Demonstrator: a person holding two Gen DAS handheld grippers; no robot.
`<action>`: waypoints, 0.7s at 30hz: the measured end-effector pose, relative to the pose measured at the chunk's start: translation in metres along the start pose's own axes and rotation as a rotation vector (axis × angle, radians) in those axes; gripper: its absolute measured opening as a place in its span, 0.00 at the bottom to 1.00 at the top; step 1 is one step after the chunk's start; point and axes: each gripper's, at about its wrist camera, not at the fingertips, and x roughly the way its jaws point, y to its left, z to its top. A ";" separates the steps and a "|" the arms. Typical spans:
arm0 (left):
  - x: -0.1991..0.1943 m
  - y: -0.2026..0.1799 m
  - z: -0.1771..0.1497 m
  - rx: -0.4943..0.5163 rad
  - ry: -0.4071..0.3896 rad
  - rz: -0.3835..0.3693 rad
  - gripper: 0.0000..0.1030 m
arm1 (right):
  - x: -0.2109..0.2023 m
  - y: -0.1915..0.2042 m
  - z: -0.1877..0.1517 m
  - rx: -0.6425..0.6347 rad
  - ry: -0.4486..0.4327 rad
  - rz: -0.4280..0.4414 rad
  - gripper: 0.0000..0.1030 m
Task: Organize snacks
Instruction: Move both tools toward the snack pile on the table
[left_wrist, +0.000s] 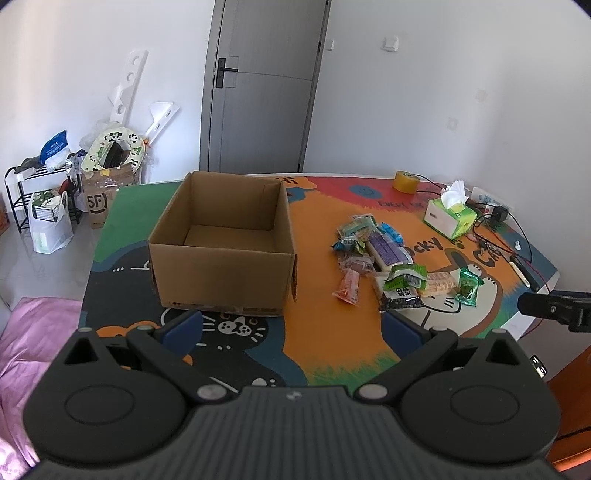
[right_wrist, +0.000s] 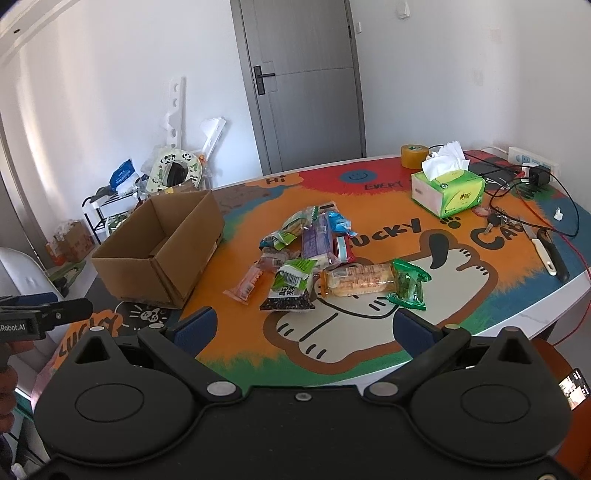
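Your snack pile (right_wrist: 317, 258) lies in the middle of the counter (right_wrist: 388, 343), on its bright cartoon cover. In the right wrist view the pile strings out from the far side toward you. The long cracker pack (right_wrist: 354, 282) lies flat at the near end, its long axis running left to right across your view. Touching its right end is the small green packet (right_wrist: 408, 284). At its left end the dark seed bag (right_wrist: 290, 291) lies flat, its green top pointing away from you. The pink stick pack (right_wrist: 247, 286) lies just left of that bag, slanting from near left to far right. The purple pack (right_wrist: 316, 240) points away from you, deeper in the heap.

The cardboard box (left_wrist: 221, 243) stands upright and open-topped, left of the snacks and apart from them, with nothing visible inside it.

Your left claw (left_wrist: 291, 328) is spread wide and holds nothing; it hangs above the near part of the counter, with the box just ahead and slightly left and the snacks ahead to the right. Your right claw (right_wrist: 301, 328) is also wide apart and empty, touching nothing. The seed bag and the green packet lie nearest ahead of it, between the lines of its two fingers.
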 end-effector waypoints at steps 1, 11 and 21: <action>0.000 0.000 0.000 -0.002 0.000 0.001 0.99 | 0.000 0.000 0.000 -0.003 0.000 -0.005 1.00; -0.001 0.001 0.000 -0.001 -0.002 -0.004 0.99 | -0.002 0.003 0.000 -0.015 0.000 -0.002 1.00; -0.001 -0.001 -0.001 0.002 -0.001 -0.001 0.99 | -0.005 0.006 0.001 -0.009 0.000 -0.007 1.00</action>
